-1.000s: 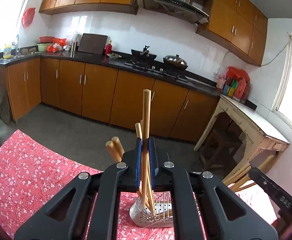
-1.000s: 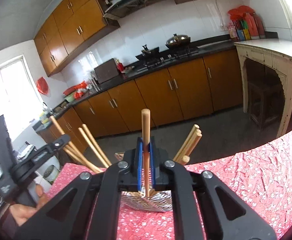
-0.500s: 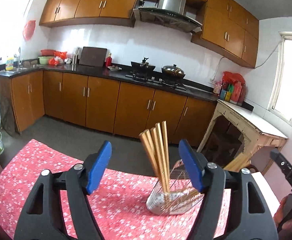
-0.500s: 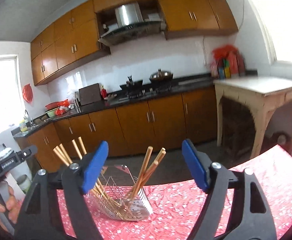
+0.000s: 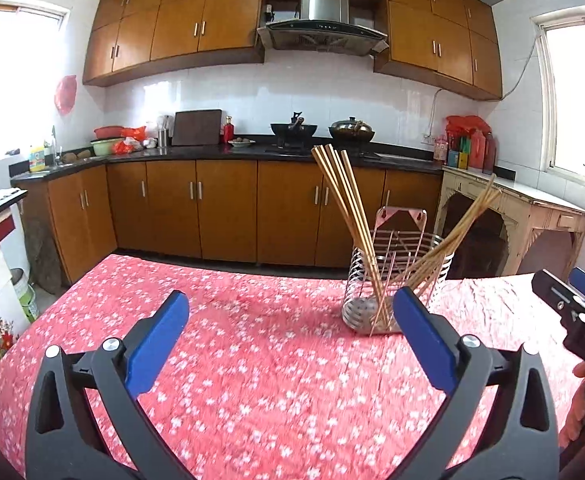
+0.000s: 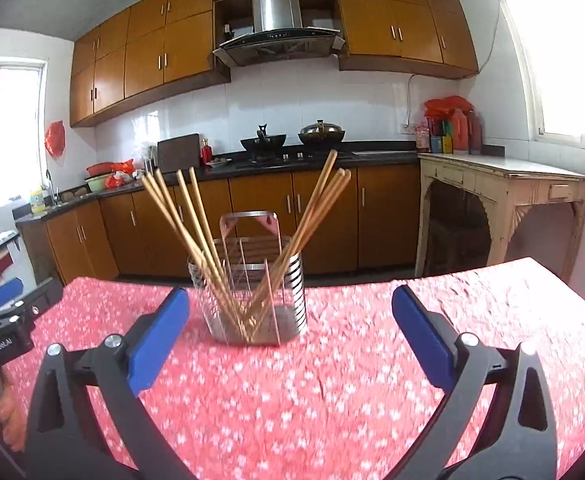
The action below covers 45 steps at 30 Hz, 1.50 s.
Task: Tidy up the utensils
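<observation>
Where the left wrist camera looks along our left gripper (image 5: 290,334), its blue pads (image 5: 156,338) stand wide apart, having just been opening, with nothing between them but the red floral tablecloth (image 5: 252,380). Ahead and to the right stands the wire utensil holder (image 5: 396,280), upright on the cloth, with wooden chopsticks (image 5: 342,204) leaning in two bunches, one to the left and one to the right (the right-hand pad overlaps its base in the picture, though we cannot tell any contact). At the right edge our right gripper (image 5: 580,300) shows only in part, a hand (image 5: 580,400) beneath it.

From the right wrist camera, the right gripper's jaws are likewise spread wide, just opened, and empty. The holder sits between and beyond the pads, clear of both, its chopsticks fanned out left and right. The left gripper appears at the left edge, held by fingers (image 6: 8,408). Behind runs a kitchen counter (image 6: 252,164) with two pans on the stove.
</observation>
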### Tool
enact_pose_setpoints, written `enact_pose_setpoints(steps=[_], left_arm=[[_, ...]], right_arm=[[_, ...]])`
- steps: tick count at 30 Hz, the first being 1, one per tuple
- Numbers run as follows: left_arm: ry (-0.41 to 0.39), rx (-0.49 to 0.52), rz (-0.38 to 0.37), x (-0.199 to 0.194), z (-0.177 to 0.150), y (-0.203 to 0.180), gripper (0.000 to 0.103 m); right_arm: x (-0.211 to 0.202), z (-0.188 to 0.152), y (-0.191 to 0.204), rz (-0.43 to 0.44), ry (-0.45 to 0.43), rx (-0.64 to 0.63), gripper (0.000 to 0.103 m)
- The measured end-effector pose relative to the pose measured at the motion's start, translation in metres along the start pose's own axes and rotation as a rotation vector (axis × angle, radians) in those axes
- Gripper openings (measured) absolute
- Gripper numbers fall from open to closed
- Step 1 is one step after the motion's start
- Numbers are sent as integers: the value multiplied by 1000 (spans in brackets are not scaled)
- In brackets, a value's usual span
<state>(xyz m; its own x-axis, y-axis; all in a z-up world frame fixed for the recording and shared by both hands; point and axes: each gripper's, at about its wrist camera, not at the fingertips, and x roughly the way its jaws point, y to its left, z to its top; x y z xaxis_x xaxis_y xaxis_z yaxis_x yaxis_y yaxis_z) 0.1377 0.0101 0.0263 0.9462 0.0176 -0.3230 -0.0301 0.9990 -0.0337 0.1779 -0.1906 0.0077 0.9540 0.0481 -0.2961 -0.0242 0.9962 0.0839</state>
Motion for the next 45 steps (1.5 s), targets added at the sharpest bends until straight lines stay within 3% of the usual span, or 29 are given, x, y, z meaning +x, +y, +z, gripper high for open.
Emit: enact_pose_setpoints(steps=[7,11,45], left_arm=[[-80,38,46,-23,-23,-3,101],[-111,58,46,-32,-29,-9,101],[-64,36,39,-24,-42,-12,101]], right_arm=[[-25,-27,11,-66,-49,-77,99],[-32,-35,9,-47,-59,-79,99],[-33,-40,1,-14,-68,-33,99]])
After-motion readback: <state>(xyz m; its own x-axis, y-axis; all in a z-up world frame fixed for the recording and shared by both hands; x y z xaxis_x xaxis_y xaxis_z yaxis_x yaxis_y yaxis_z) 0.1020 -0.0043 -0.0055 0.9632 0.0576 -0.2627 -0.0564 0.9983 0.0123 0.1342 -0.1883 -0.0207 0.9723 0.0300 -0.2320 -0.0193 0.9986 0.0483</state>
